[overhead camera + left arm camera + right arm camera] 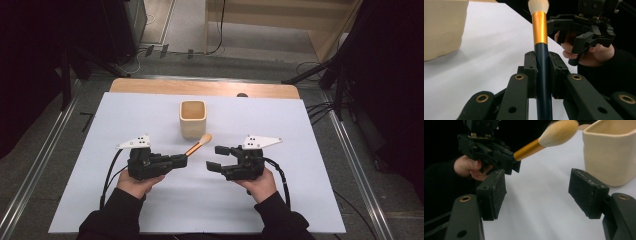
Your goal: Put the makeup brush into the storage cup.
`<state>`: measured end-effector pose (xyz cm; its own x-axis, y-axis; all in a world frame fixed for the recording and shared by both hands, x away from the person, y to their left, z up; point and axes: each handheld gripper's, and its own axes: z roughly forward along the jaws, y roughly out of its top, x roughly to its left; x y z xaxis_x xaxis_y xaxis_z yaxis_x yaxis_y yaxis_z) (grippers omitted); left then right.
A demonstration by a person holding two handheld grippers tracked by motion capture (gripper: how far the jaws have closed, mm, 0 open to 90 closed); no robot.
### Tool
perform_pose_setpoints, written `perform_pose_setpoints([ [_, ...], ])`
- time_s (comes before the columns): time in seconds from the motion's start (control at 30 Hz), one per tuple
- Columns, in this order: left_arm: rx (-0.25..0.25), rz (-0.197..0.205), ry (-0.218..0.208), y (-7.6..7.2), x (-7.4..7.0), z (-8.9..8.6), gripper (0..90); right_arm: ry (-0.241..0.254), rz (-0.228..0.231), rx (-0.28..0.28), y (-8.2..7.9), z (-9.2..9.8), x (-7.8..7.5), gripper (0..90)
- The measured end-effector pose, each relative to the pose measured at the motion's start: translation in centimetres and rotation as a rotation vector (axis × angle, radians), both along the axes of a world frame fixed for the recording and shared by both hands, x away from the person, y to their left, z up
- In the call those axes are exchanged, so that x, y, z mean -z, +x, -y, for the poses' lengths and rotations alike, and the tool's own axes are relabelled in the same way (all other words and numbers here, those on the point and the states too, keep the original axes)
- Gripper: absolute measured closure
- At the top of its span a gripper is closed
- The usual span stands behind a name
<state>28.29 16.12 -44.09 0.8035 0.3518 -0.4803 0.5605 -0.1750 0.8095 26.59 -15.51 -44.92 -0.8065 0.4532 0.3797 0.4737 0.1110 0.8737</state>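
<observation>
A makeup brush (pixel 198 144) with a dark blue handle, a gold ferrule and a pale bristle head is being held off the table by the left gripper (pixel 179 161), whose jaws are clamping tight on the dark handle. In the left gripper view the handle (pixel 543 82) is running straight up between the two black pads, with the ferrule and bristles sticking out past the fingertips. From above, the brush is slanting up and to the right, its bristle tip hanging just beside the near right corner of a cream ceramic cup (pixel 193 119); whether the two are touching cannot be told.

The cup is standing upright, square-mouthed and open, on the white table cover (pixel 280 200), a little beyond both grippers.

The right gripper (pixel 216 157) is pointing left toward the brush, near it but apart. Its jaws are standing wide with nothing between the pads (pixel 589 192), only bare white surface. Both of the person's hands are gripping the gripper bodies from below, dark sleeves entering at the bottom edge.
</observation>
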Motion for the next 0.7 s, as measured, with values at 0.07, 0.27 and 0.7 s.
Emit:
perform_pose_setpoints([
  [0.07,-0.002,0.003,-0.004,-0.1,0.0,0.1,79.4,0.015,-0.011,0.003,0.0,-0.3,0.1,31.2],
  [0.27,-0.005,0.013,-0.013,-0.3,0.1,0.4,79.4,0.07,-0.033,0.046,0.0,-0.9,0.5,31.6],
  [0.7,-0.011,0.029,-0.007,-0.6,0.4,1.0,79.4,0.133,-0.067,0.089,0.4,-2.1,1.1,36.6],
])
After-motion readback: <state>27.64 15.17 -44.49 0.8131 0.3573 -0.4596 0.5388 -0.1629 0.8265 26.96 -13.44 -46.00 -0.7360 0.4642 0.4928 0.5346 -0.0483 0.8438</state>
